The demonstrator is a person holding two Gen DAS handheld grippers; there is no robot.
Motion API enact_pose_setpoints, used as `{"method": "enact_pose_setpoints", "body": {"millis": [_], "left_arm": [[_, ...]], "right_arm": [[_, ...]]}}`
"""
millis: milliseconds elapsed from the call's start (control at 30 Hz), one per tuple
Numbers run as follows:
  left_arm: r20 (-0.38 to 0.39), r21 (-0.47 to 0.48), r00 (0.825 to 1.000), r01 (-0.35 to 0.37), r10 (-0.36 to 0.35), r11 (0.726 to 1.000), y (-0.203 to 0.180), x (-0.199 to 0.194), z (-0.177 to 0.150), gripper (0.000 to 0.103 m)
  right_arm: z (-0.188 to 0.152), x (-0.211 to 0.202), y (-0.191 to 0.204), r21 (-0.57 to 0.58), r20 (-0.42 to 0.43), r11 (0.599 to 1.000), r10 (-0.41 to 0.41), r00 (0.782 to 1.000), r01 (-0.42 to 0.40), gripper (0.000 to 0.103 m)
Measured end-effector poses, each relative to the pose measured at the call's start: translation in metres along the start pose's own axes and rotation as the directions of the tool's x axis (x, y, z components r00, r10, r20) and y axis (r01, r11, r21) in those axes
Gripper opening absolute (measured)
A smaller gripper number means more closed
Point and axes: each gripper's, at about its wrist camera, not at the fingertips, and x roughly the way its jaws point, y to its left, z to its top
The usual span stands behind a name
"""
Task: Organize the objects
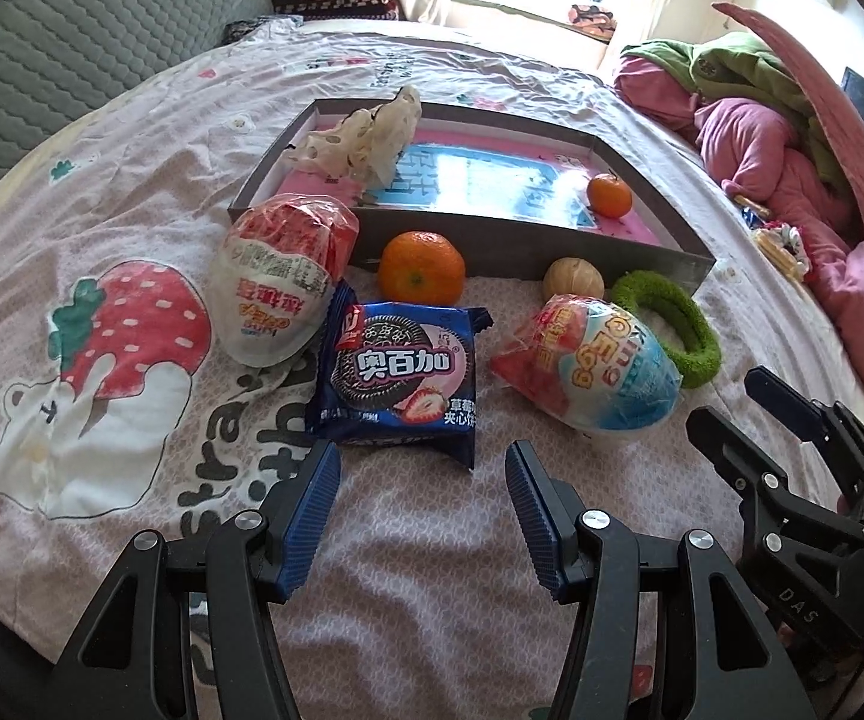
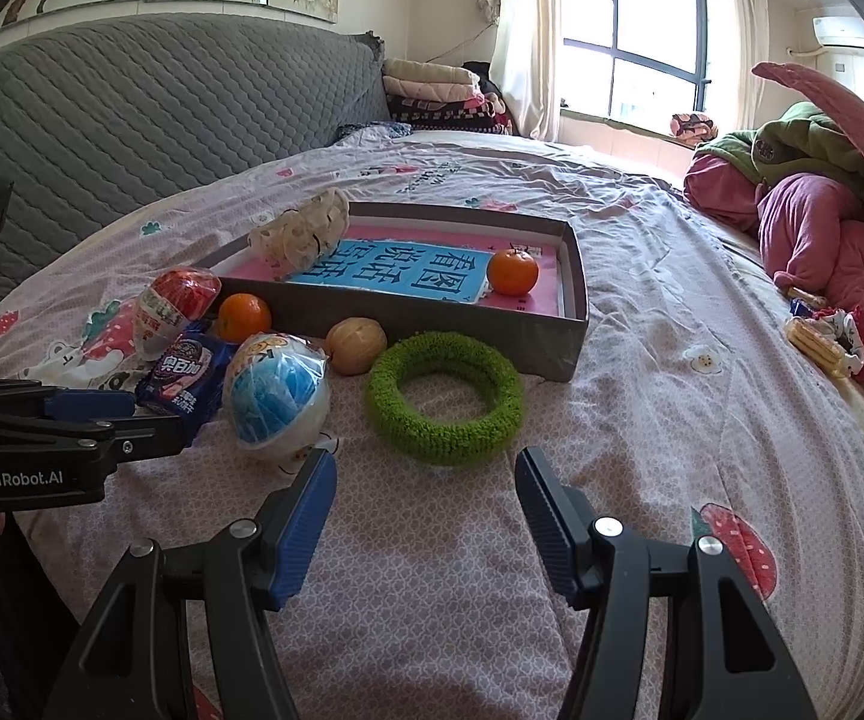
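Note:
A grey tray [image 1: 528,255] [image 2: 570,324] on the bed holds a crumpled white net bag [image 1: 366,135] [image 2: 303,231] and a small orange [image 1: 610,195] [image 2: 512,272]. In front of it lie a red egg-shaped snack [image 1: 279,285] [image 2: 177,300], an orange [image 1: 422,267] [image 2: 244,317], a blue cookie pack [image 1: 399,375] [image 2: 183,378], a peeled fruit [image 1: 573,281] [image 2: 356,345], a blue egg-shaped snack [image 1: 597,369] [image 2: 276,396] and a green fuzzy ring [image 1: 681,321] [image 2: 444,399]. My left gripper [image 1: 423,504] [image 2: 96,414] is open and empty just before the cookie pack. My right gripper [image 2: 426,498] [image 1: 726,408] is open and empty before the ring.
Pink and green bedding [image 2: 822,228] is piled on the right with a small yellow packet [image 2: 819,339] beside it. A grey quilted headboard [image 2: 150,114] stands at the left. Folded blankets [image 2: 432,93] sit by the window.

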Motion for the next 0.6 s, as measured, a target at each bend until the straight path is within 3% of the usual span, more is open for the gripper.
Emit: {"method": "enact_pose_setpoints", "body": {"millis": [600], "left_arm": [[0.009,-0.031,1.0,-0.029,0.029,0.999,0.008,0.023,0.012,0.063]], "right_arm": [[0.002,0.01,-0.002,0.001,-0.015,1.0,-0.002,1.0,0.002,0.062]]}}
